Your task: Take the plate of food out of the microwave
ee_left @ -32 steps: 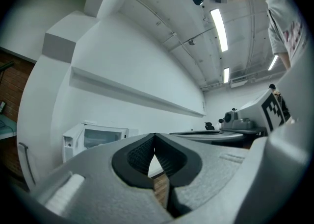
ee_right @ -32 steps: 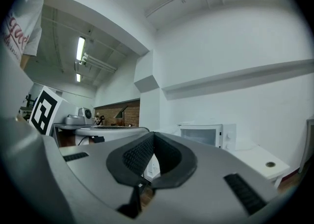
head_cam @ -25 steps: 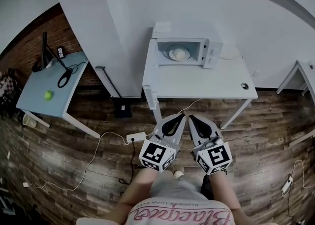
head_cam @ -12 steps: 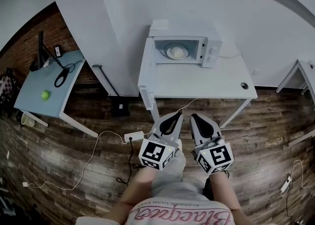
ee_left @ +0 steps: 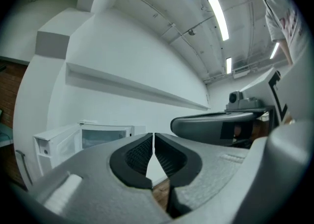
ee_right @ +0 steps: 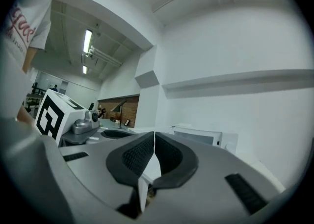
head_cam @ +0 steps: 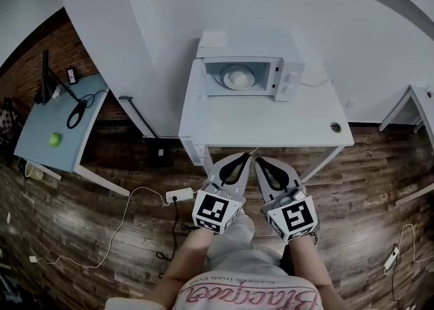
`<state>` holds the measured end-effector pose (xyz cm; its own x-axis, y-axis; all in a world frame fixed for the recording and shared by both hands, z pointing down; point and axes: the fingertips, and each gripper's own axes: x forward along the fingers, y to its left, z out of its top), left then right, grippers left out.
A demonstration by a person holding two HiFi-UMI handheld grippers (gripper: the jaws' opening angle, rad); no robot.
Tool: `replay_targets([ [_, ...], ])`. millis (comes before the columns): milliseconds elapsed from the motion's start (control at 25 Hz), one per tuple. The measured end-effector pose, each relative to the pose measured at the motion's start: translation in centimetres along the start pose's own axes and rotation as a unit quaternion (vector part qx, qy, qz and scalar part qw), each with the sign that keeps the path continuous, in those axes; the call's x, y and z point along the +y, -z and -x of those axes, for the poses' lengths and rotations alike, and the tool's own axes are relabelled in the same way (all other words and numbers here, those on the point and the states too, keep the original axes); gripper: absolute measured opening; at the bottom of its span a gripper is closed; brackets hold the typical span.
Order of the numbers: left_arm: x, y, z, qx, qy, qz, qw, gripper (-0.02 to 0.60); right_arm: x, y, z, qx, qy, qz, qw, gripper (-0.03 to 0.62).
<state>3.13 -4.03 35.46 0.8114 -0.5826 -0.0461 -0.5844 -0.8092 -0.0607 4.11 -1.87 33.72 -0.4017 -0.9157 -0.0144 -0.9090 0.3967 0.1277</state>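
A white microwave (head_cam: 288,78) stands at the back of a white table (head_cam: 264,124), its door (head_cam: 192,83) swung open to the left. Inside it lies a plate with a pale mound of food (head_cam: 237,76). My left gripper (head_cam: 239,161) and right gripper (head_cam: 261,163) hover side by side over the floor, just short of the table's front edge. Both are shut with nothing between the jaws. In the left gripper view the shut left gripper (ee_left: 154,137) points toward the microwave (ee_left: 105,137). In the right gripper view the shut right gripper (ee_right: 154,137) also points toward the microwave (ee_right: 198,137), far off.
A blue table (head_cam: 41,146) at the left carries a green ball (head_cam: 54,139), cables and a monitor. A power strip (head_cam: 178,195) and cords lie on the wood floor. Another white table (head_cam: 417,102) stands at the right. The white table has a cable hole (head_cam: 335,127).
The view has drawn nearer to the white table, so the microwave looks larger and has shifted left. Both grippers stay shut, close together, now nearer the table's front edge.
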Motion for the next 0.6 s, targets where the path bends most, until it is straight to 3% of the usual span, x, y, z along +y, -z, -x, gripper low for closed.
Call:
replay_targets([
  [120, 1.2, 0.2, -1.8, 0.003, -0.003, 0.006, 1.0000, 0.006, -2.0, 0.1, -1.5, -0.010, 0.011, -0.010, 1.000, 0.014],
  [320, 3.7, 0.7, -5.1, 0.009, -0.030, 0.010, 0.9995, 0.006, -4.3, 1.0, -4.6, -0.010, -0.011, -0.026, 1.000, 0.014],
  [600, 6.9, 1.5, -8.2, -0.011, -0.056, 0.047, 0.9972, 0.006, -7.8, 1.9, -8.1, -0.035, -0.027, -0.108, 0.993, 0.012],
])
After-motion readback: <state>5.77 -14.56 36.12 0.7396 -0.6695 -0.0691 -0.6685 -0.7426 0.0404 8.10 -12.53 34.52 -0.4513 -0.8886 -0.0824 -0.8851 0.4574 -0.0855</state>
